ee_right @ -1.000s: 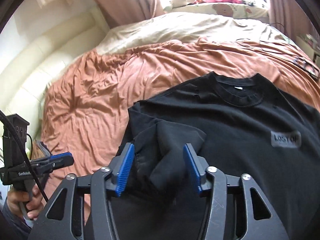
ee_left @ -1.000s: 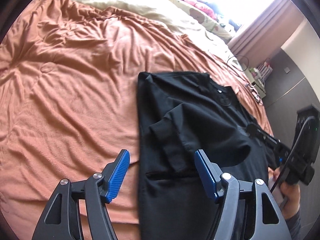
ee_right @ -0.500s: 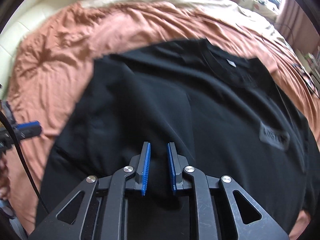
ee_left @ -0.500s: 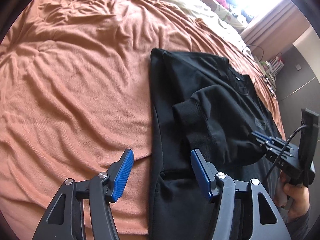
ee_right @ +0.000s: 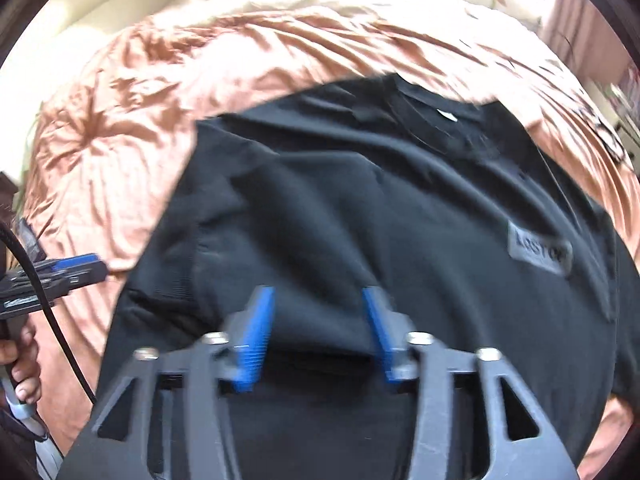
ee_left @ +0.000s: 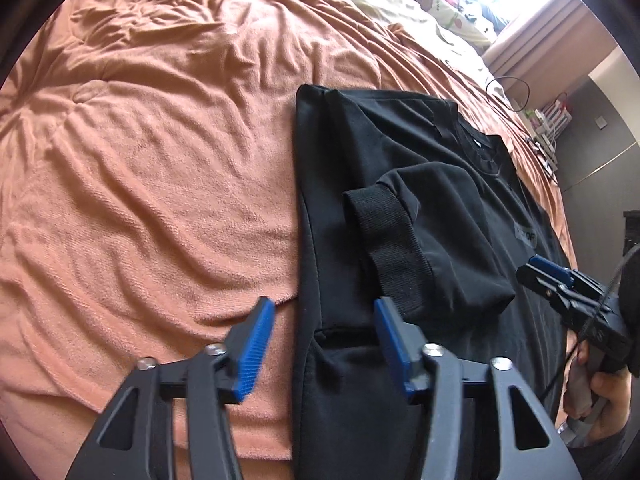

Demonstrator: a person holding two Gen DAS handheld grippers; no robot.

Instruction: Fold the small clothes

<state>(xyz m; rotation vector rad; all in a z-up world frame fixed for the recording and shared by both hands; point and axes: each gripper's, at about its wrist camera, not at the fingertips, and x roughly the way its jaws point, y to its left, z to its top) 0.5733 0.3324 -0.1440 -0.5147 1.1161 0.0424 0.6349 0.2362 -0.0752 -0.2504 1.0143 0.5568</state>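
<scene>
I had the black sweatshirt (ee_left: pixel 448 216) lying flat on the orange blanket (ee_left: pixel 152 168), its one sleeve (ee_left: pixel 400 248) already laid in across the chest, cuff up, so I judged the sleeve fold on that side done. My left gripper (ee_left: pixel 322 334) hung with its jaws spread and empty over the folded side edge, and my right gripper (ee_right: pixel 316 330) stood likewise parted and empty above the body. Next, I reckoned, the far sleeve needed pinching and bringing in to match.

Both wrist views look down closely, from opposite sides, sharing the black shirt (ee_left: pixel 440 208).
</scene>
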